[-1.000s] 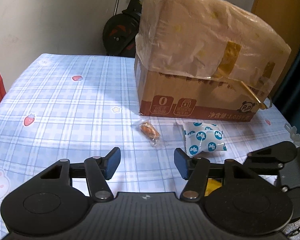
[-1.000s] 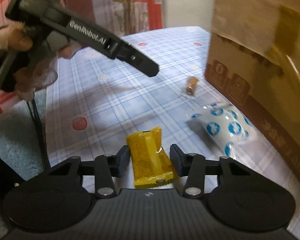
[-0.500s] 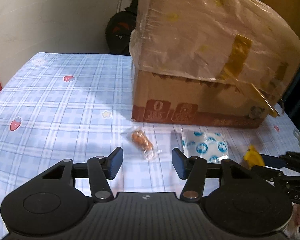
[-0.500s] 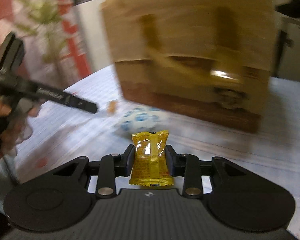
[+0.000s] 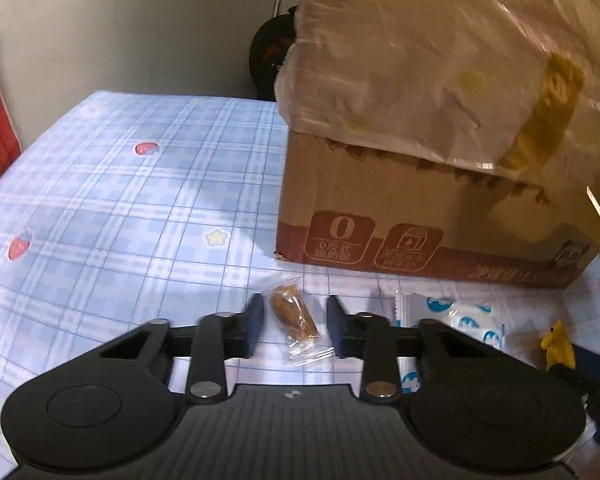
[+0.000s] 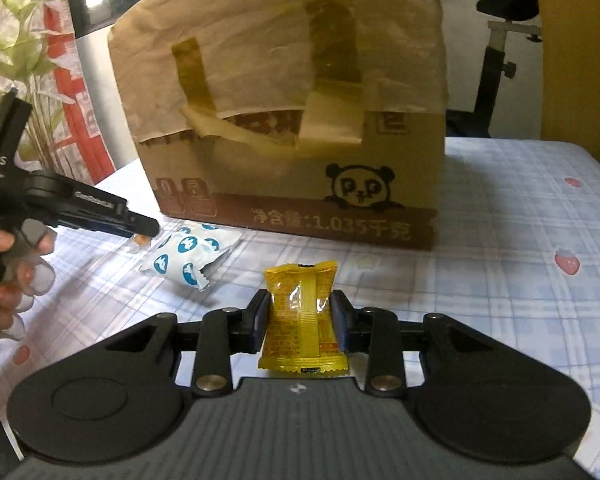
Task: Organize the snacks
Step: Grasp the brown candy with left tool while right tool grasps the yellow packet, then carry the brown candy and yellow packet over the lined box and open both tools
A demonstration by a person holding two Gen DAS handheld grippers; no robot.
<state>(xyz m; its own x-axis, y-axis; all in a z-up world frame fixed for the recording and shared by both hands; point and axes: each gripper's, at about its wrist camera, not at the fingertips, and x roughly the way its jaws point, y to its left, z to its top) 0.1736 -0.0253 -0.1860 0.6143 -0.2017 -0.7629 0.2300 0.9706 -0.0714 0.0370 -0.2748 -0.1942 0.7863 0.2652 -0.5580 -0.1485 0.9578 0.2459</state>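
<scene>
A brown candy in a clear wrapper [image 5: 292, 314] lies on the blue plaid tablecloth [image 5: 120, 200]. My left gripper [image 5: 294, 320] is shut on it, a pad on each side. From the right wrist view the left gripper [image 6: 142, 232] shows at the left, tip down at the candy. My right gripper [image 6: 300, 320] is shut on a yellow snack packet [image 6: 302, 312], held upright above the cloth. The packet's corner [image 5: 558, 344] peeks in at the right of the left wrist view. A white packet with blue dots [image 6: 188, 250] lies between the two grippers.
A tall cardboard box [image 6: 292, 120] wrapped in plastic and tape stands just behind the snacks, its panda-printed side facing the right gripper. A person's hand [image 6: 16, 272] holds the left gripper. An exercise bike [image 6: 500, 40] stands beyond the table.
The left gripper came forward and down over the brown candy and its jaws narrowed onto it. The right gripper swung round to face the box, still holding the yellow packet.
</scene>
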